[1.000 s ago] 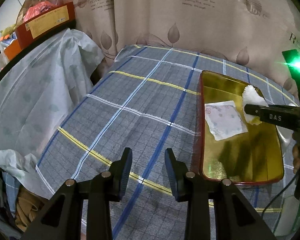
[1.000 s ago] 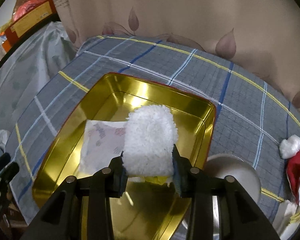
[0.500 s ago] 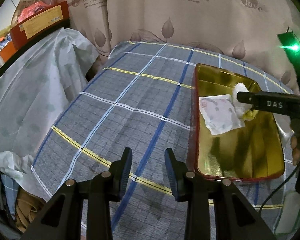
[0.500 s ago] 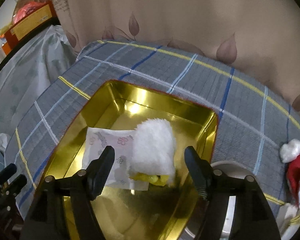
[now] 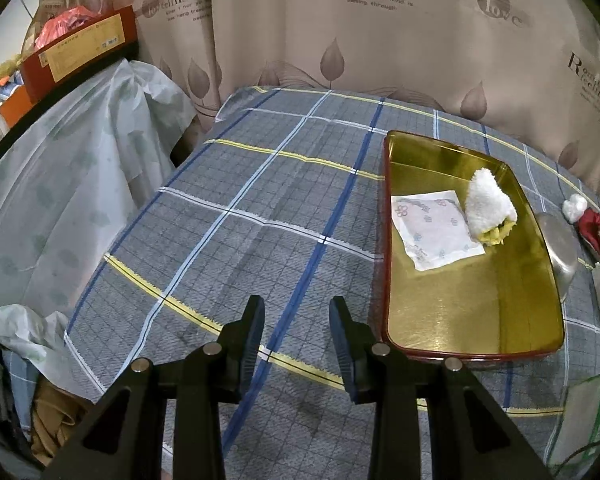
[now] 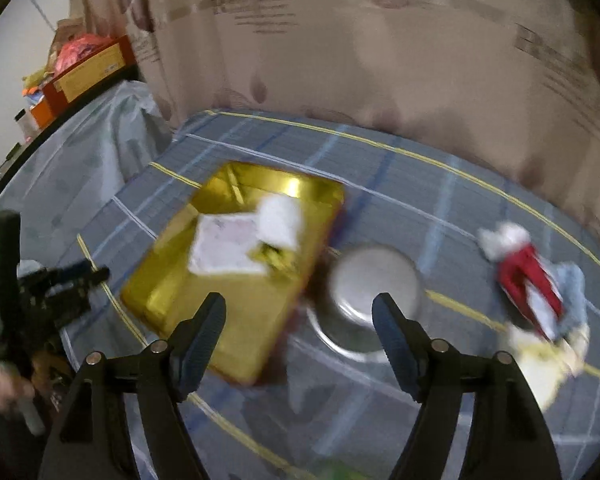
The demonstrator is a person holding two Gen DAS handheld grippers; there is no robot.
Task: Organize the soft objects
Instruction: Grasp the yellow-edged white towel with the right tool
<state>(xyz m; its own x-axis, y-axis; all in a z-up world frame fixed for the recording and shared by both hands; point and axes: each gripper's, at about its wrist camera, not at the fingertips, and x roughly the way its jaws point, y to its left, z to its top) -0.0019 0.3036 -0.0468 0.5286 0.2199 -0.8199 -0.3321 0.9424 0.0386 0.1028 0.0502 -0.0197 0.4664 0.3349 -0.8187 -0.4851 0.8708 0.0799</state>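
Released and pulling away: right gripper (image 6: 299, 316) has let go of the fluffy white rolled cloth (image 5: 489, 205), its jaws opening with nothing between them.
That cloth now lies in the shiny gold rectangular metal tray (image 5: 476, 320) on the grey plaid-covered worktop (image 5: 260, 208), touching a flat white floral packet (image 5: 434, 229); left gripper (image 5: 296, 330) hovers, jaws partly apart, empty.

My tray (image 5: 476, 320) is glossy gold metal, mirror-smooth inside. In it lie a fluffy white terry cloth (image 5: 490, 204) and, touching it, a flat matt printed packet (image 5: 432, 228). Beside the tray sits a dull brushed-steel bowl (image 6: 374, 280). Under the tray, the woven checked tablecloth (image 5: 240, 220) looks matt and creased.
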